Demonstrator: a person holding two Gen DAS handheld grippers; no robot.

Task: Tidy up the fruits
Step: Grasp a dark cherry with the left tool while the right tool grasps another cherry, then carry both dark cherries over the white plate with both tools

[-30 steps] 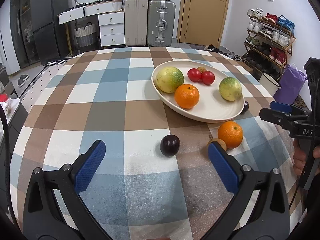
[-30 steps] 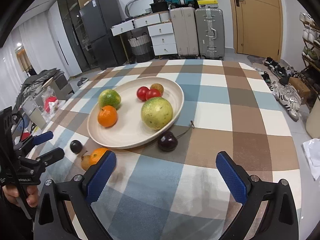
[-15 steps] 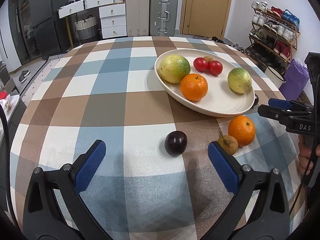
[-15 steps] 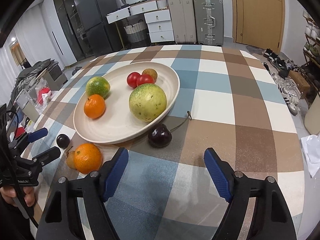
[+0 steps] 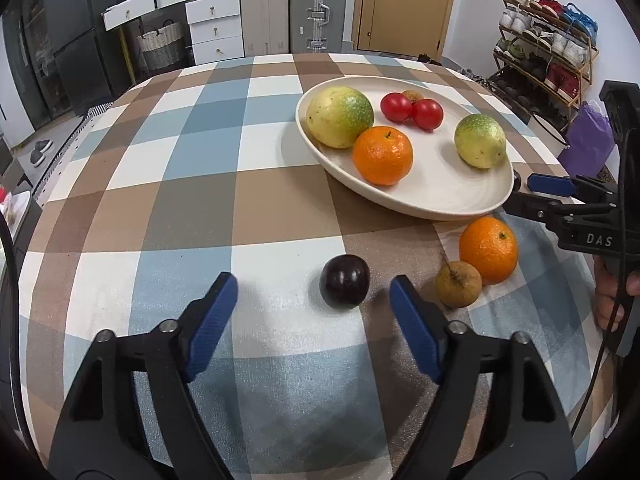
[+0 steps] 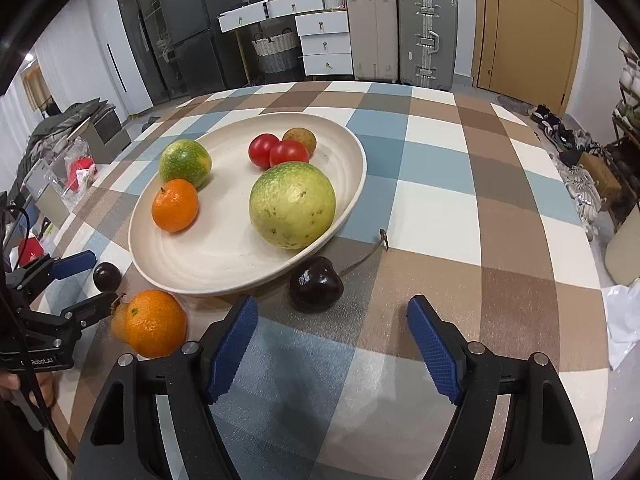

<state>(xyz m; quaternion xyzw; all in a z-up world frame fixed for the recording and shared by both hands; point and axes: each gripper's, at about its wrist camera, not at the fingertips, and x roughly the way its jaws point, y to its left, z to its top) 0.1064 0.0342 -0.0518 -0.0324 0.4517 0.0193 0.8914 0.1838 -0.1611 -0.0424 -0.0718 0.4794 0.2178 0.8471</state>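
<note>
A cream plate (image 5: 436, 196) (image 6: 224, 252) holds two green-yellow fruits, an orange, two red tomatoes and a small brown fruit. On the checked cloth near it lie a dark plum (image 5: 345, 281) (image 6: 107, 276), a small brown fruit (image 5: 458, 284), an orange (image 5: 488, 249) (image 6: 155, 323) and a dark stemmed fruit (image 6: 316, 283). My left gripper (image 5: 314, 312) is open, its fingertips either side of and just short of the dark plum. My right gripper (image 6: 332, 342) is open and empty, just short of the dark stemmed fruit.
The round table's edge curves close on the left and right. Beyond it stand suitcases (image 5: 316, 4), white drawers (image 5: 214, 28), a wicker basket (image 5: 160, 46) and a shoe rack (image 5: 548, 40). A purple bag (image 5: 588, 140) sits by the table's right side.
Both grippers have moved forward toward the fruit and their jaws have narrowed. The left now frames the dark plum; the right is nearer the stemmed fruit.
</note>
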